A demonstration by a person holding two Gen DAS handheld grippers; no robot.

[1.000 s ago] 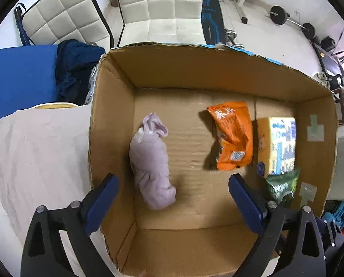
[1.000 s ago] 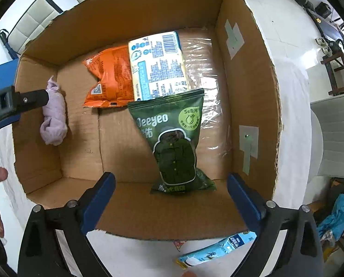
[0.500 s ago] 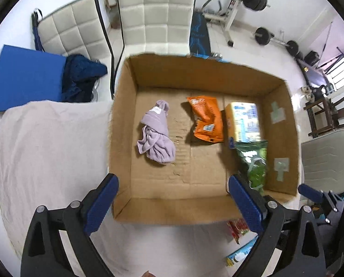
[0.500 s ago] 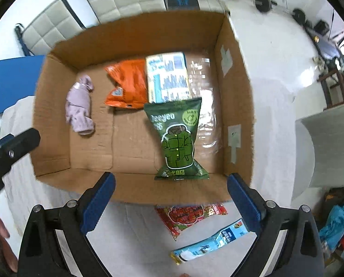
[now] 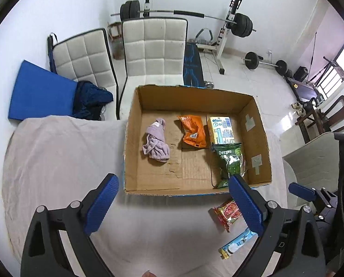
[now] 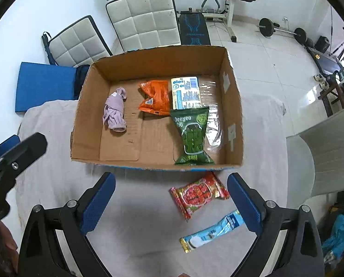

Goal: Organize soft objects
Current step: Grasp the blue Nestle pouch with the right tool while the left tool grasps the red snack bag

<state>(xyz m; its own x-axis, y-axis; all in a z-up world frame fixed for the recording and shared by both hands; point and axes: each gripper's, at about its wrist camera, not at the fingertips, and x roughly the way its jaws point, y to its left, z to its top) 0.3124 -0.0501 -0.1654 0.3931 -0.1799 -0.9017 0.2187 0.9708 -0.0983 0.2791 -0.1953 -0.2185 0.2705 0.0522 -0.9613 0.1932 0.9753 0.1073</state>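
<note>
Four items sit in the cardboard box point(image 6: 234, 124) mid-frame; red snack packet point(image 6: 199, 194) and blue-white sachet point(image 6: 212, 234) wait lower right; my left gripper point(image 5: 174, 202) and right gripper point(image 6: 170, 199) both gape empty.

Left gripper point(image 5: 173, 204): black frame, ribbed blue pads point(image 5: 102, 204), silver screws | Right gripper point(image 6: 170, 202): identical build | Skin visible beside black frame.

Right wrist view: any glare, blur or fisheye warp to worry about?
Right wrist view: sharp; glare on the clear plastic film inside the brown cardboard box, and barrel distortion bows the box's walls. Left wrist view: also sharp; window blown out, tiled floor reflecting it.
</note>
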